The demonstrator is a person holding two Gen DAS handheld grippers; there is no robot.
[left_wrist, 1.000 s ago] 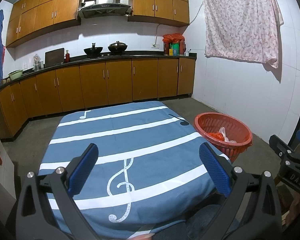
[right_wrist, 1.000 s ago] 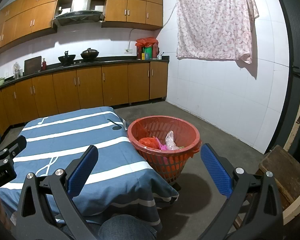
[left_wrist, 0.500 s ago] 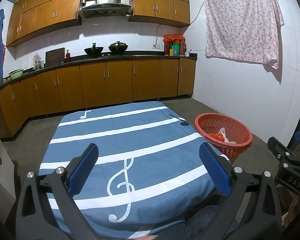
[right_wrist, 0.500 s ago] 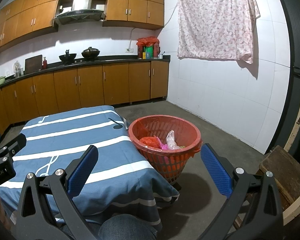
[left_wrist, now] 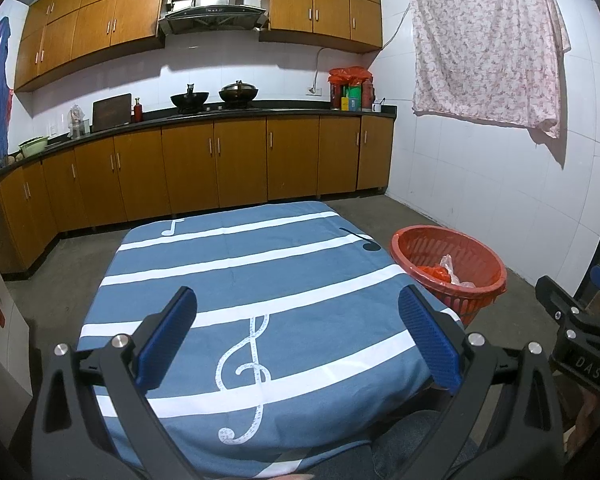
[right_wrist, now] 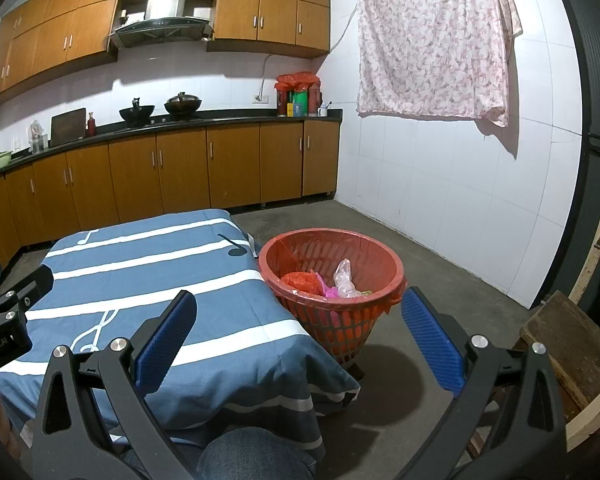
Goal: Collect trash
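Observation:
A red plastic basket (right_wrist: 332, 276) stands on the floor by the table's right edge, holding an orange bag (right_wrist: 300, 282), a clear plastic bag (right_wrist: 345, 280) and pink scraps. It also shows in the left wrist view as the basket (left_wrist: 448, 264). The table wears a blue cloth with white stripes and music notes (left_wrist: 240, 280); I see nothing lying on it. My left gripper (left_wrist: 298, 338) hangs open over the table's near edge. My right gripper (right_wrist: 300, 338) is open, nothing between its fingers, near the table's right corner, with the basket beyond it.
Wooden kitchen cabinets and a counter (left_wrist: 220, 120) with pots run along the back wall. A flowered cloth (right_wrist: 432, 40) hangs on the white tiled wall. A wooden stool (right_wrist: 568, 344) stands at the right. A knee in jeans (right_wrist: 252, 456) is below.
Both views have shifted very slightly; the grippers stay open and nothing else has moved.

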